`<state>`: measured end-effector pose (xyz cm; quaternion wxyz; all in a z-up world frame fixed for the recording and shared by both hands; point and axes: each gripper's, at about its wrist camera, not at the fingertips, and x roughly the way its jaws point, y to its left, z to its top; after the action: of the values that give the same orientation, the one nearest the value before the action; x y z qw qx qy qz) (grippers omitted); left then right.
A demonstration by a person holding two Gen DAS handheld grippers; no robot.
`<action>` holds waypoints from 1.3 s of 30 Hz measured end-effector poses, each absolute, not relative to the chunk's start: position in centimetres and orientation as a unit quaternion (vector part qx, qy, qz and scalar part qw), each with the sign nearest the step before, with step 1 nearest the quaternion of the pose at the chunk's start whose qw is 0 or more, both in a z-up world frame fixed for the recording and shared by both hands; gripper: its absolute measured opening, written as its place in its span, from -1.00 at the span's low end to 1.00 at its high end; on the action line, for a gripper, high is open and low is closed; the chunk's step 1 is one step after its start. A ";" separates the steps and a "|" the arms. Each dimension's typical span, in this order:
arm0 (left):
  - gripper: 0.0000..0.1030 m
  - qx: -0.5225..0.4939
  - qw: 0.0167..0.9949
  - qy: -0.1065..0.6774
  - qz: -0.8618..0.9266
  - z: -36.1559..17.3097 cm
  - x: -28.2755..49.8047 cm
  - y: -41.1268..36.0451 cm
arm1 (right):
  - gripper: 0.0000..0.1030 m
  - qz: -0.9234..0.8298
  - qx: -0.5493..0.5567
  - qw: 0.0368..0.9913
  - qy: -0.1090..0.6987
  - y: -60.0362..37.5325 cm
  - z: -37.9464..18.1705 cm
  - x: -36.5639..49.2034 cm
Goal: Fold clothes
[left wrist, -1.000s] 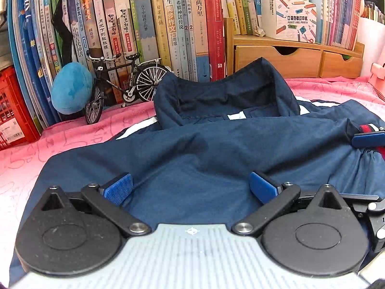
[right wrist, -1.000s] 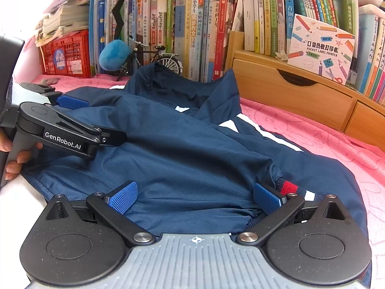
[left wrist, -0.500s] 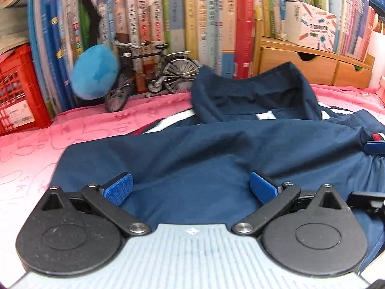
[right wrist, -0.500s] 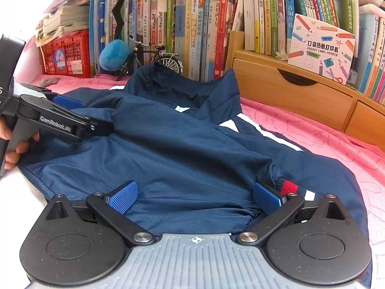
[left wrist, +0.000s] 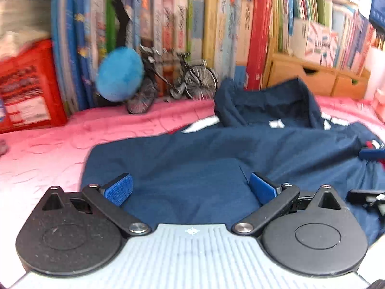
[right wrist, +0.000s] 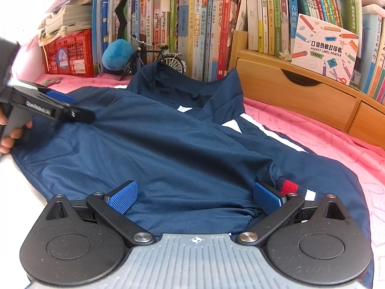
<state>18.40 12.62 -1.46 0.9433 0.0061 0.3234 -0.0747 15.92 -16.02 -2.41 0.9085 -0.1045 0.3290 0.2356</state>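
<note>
A navy jacket (left wrist: 216, 149) (right wrist: 168, 139) with white stripes lies spread on a pink bedspread (left wrist: 60, 149), its collar standing up toward the books. A sleeve is folded across the body, its red and white cuff (right wrist: 292, 187) next to my right fingers. My left gripper (left wrist: 191, 189) hovers open over the jacket's left part, nothing between its blue pads. My right gripper (right wrist: 195, 197) stands open over the jacket's near hem. In the right wrist view the left gripper (right wrist: 60, 107) shows at the far left, held by a hand (right wrist: 9, 134).
A row of books (right wrist: 192, 24) lines the back. In front stand a model bicycle (left wrist: 173, 84), a blue plush ball (left wrist: 119, 74) and a red crate (right wrist: 69, 53). A wooden drawer unit (right wrist: 300, 94) sits at the right. Bare pink bedspread lies left and right of the jacket.
My left gripper has swung left and slightly back, so the jacket's left edge and more bedspread show; its view is blurred. The right gripper and jacket have stayed put.
</note>
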 end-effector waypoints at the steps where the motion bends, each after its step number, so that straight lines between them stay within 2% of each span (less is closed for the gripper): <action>1: 0.91 0.008 0.947 0.313 -0.072 -0.9 17.4 12.7 | 0.99 0.236 -0.105 0.909 0.329 -16.0 -2.4 15.9; 9: 0.99 0.075 0.967 0.226 -0.091 3.9 4.9 12.7 | 0.99 0.226 -0.138 0.916 0.301 -15.7 -0.5 12.3; 16: 1.00 0.079 0.972 0.194 -0.106 5.2 -6.2 13.1 | 0.99 0.266 -0.152 0.933 0.191 -18.9 3.5 -1.4; 20: 1.00 0.087 0.973 0.187 -0.102 4.5 -10.6 12.3 | 0.99 0.255 -0.146 0.937 0.187 -20.5 3.4 -8.7; 24: 1.00 0.081 0.969 0.205 -0.112 3.2 -13.3 10.5 | 0.99 0.232 -0.146 0.941 0.199 -21.4 2.5 -14.3; 31: 1.00 0.082 0.949 0.286 -0.100 0.8 -16.4 5.0 | 0.99 0.198 -0.143 0.946 0.213 -20.4 0.8 -20.3; 39: 1.00 0.004 0.928 0.366 -0.063 -1.2 -19.1 2.6 | 0.99 0.185 -0.075 0.951 0.236 -18.8 -0.4 -24.0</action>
<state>-19.10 2.63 -1.21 0.9283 0.0039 0.3663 -0.0635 -23.99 -18.81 -0.45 0.9511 -0.0749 0.2359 0.1847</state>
